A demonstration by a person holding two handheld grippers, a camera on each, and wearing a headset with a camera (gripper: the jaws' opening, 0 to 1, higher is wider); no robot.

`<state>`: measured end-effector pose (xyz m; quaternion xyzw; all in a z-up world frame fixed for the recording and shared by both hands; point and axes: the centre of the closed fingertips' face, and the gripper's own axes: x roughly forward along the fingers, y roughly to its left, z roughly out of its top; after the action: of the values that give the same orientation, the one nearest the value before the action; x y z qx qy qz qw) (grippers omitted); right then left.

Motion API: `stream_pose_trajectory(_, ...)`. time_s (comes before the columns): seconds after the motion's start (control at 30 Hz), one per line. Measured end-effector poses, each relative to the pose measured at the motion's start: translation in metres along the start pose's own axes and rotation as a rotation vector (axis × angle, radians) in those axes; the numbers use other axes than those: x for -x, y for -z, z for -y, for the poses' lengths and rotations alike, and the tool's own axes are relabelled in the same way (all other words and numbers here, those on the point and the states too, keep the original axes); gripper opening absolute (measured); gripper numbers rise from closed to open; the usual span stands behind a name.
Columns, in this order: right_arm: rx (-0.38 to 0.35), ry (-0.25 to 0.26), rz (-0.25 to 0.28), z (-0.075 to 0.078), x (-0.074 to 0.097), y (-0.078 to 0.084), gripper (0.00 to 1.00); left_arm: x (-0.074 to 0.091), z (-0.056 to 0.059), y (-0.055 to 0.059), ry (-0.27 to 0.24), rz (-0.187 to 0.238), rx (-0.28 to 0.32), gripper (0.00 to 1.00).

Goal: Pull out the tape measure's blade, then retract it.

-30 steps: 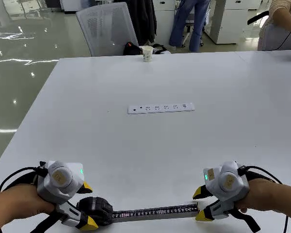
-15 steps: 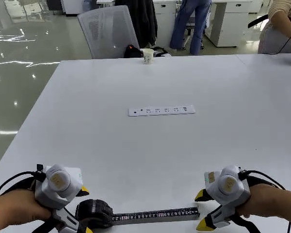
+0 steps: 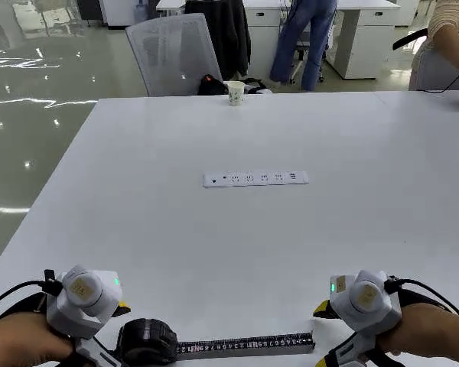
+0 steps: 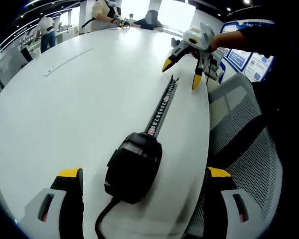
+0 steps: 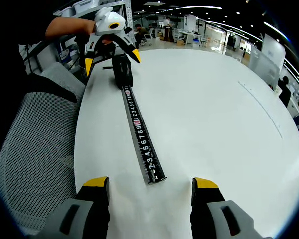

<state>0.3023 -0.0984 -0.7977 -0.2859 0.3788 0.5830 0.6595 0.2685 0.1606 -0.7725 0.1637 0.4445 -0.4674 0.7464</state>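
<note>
Lying on surface (image 3: 291, 229): tape measure (image 4: 134, 167), blade (image 5: 139, 134) drawn out; left tongs (image 4: 143, 174) gape astride it, right tongs (image 5: 150, 182) gape at blade tip, neither gripping.

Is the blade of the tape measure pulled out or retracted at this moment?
Pulled out: the blade lies flat on the table, numbers showing, from the black case toward the open right gripper.

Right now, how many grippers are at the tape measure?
2. The left gripper straddles the tape measure case, jaws open; the right gripper is at the blade tip, jaws open.
</note>
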Motion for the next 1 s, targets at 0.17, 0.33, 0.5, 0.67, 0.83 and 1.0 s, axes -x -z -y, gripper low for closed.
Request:
stream_pose_trajectory(0.17,-0.047,0.018,0.022,-0.002,0.002,0.002,0.76,0.002,-0.005,-0.003,-0.035,0.042,0.014,0.99)
stream_pose_trajectory(0.33,-0.139,0.042,0.053,-0.003,0.007,0.005,0.86,0.012,-0.025,-0.014,-0.159,0.157,0.067,0.99)
stream_pose_trajectory(0.5,-0.217,0.092,0.095,0.005,0.013,0.011,0.97,0.019,-0.028,-0.009,-0.186,0.205,0.122,0.99)
stream_pose_trajectory(0.67,-0.265,0.141,0.144,0.011,0.023,0.013,0.99,0.020,-0.029,-0.003,-0.202,0.231,0.160,0.99)
stream_pose_trajectory(0.83,-0.291,0.169,0.171,0.012,0.031,0.016,0.99,0.020,-0.030,-0.001,-0.225,0.255,0.179,0.99)
stream_pose_trajectory(1.0,-0.296,0.188,0.188,0.009,0.036,0.019,0.99,0.023,-0.031,0.003,-0.264,0.269,0.170,0.99)
